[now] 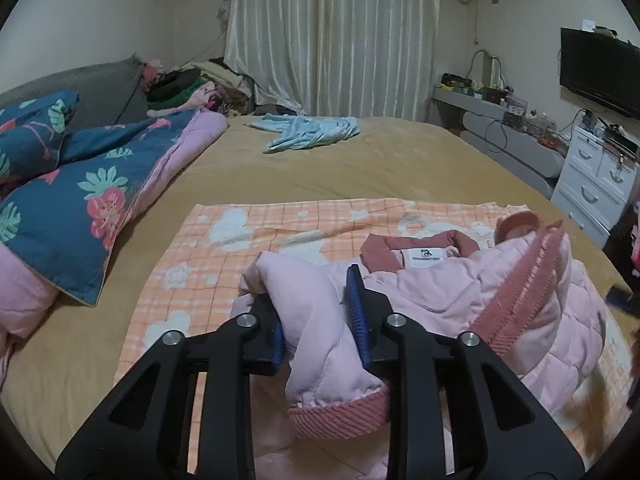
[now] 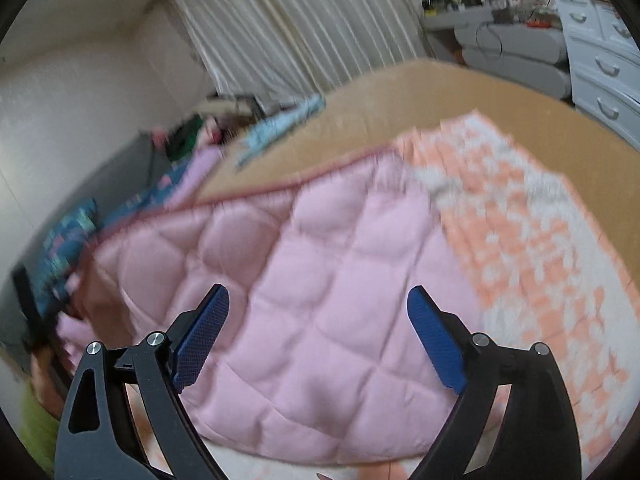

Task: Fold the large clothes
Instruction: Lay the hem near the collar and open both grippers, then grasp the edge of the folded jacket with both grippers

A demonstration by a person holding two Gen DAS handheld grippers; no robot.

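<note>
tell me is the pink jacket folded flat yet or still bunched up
Still bunched up. The pink quilted jacket lies rumpled on the orange checked blanket, its sleeve between the left gripper fingers, collar and ribbed hem exposed.

Jacket [image 1: 460, 292] lying on blanket [image 1: 248, 240] on bed [image 1: 400, 168], quilt [image 1: 100, 200] lying at nine o'clock, garment [image 1: 308, 132] lying at twelve, drawers [image 1: 596, 184] standing at three
</note>
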